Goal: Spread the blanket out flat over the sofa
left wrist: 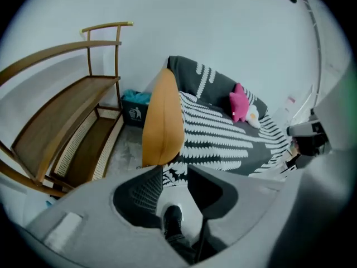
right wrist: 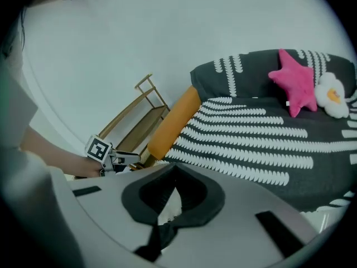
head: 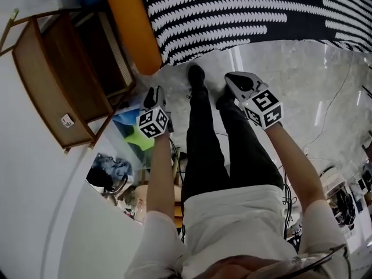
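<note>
The black blanket (head: 244,16) with rows of white marks lies spread over the sofa, seen too in the left gripper view (left wrist: 223,133) and the right gripper view (right wrist: 251,138). It reaches up the backrest and down the front edge. An orange bolster armrest (head: 131,22) bounds its left end. My left gripper (head: 152,95) hangs over the floor in front of the sofa, jaws open (left wrist: 174,169), nothing between them. My right gripper (head: 232,80) is beside it, its tips together (right wrist: 174,165) and holding nothing. Neither touches the blanket.
A pink star cushion (right wrist: 295,82) and a white flower cushion (right wrist: 332,96) lean on the backrest. A wooden slatted bench (head: 64,74) stands left of the sofa, a teal bin (left wrist: 135,108) behind it. My legs and black shoes (head: 196,74) stand on the pale floor.
</note>
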Motion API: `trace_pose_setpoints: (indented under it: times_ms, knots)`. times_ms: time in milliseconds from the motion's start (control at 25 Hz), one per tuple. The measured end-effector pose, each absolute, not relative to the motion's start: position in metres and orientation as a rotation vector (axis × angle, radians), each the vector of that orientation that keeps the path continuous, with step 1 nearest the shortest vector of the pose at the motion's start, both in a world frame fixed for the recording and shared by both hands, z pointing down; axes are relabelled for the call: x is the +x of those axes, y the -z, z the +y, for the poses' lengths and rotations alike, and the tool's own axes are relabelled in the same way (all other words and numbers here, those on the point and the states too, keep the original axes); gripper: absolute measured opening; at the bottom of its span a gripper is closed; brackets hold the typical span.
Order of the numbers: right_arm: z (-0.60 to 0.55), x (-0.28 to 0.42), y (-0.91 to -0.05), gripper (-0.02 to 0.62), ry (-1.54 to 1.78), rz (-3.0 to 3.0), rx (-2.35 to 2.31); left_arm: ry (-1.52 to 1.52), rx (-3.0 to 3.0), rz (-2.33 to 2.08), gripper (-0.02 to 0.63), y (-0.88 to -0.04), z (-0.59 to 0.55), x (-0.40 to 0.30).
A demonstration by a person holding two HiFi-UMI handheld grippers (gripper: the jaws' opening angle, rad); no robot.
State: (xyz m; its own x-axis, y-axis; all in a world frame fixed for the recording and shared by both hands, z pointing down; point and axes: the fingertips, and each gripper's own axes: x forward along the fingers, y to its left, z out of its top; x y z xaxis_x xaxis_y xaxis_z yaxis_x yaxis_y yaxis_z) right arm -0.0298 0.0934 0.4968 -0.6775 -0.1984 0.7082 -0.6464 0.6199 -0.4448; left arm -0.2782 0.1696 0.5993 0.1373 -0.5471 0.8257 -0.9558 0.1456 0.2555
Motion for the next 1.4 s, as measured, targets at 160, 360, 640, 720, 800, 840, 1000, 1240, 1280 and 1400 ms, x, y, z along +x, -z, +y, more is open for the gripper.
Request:
trace_pose_setpoints:
  times_ms: [160,360,640,720,800,840,1000,1240,1280,1400]
  knots:
    - [0.077,-0.028,-0.454,0.005,-0.891,-2.239,0.689,-0.514,1.555,-1.555,0.138,-0.547,0.151,-0.285]
    - [0.067,-0.027,-0.392,0.005,-0.797,-2.259,0.688,-0.459,1.612,-1.531,0.115,-0.477,0.142,-0.281]
    - [0.054,-0.021,-0.304,0.005,-0.739,-2.291,0.775,-0.464,1.753,-1.480,0.115,-0.377,0.122,-0.268]
    - [0.053,-0.018,-0.281,0.005,-0.761,-2.296,0.828,-0.465,1.794,-1.461,0.112,-0.352,0.118,-0.266]
    - [0.051,-0.015,-0.259,0.005,-0.777,-2.301,0.884,-0.470,1.839,-1.441,0.109,-0.328,0.111,-0.264]
    - [0.051,-0.013,-0.248,0.005,-0.782,-2.304,0.907,-0.476,1.857,-1.432,0.101,-0.316,0.108,-0.263]
    - [0.048,-0.006,-0.208,0.005,-0.748,-2.328,0.942,-0.456,1.913,-1.396,0.078,-0.269,0.093,-0.256]
    - [0.033,0.012,-0.138,0.005,-0.670,-2.388,1.068,-0.352,2.053,-1.332,0.060,-0.194,0.071,-0.240]
    - [0.031,0.015,-0.127,0.005,-0.651,-2.398,1.087,-0.343,2.077,-1.326,0.058,-0.184,0.068,-0.237]
    - [0.025,0.024,-0.095,0.005,-0.585,-2.426,1.144,-0.318,2.157,-1.319,0.049,-0.148,0.057,-0.229]
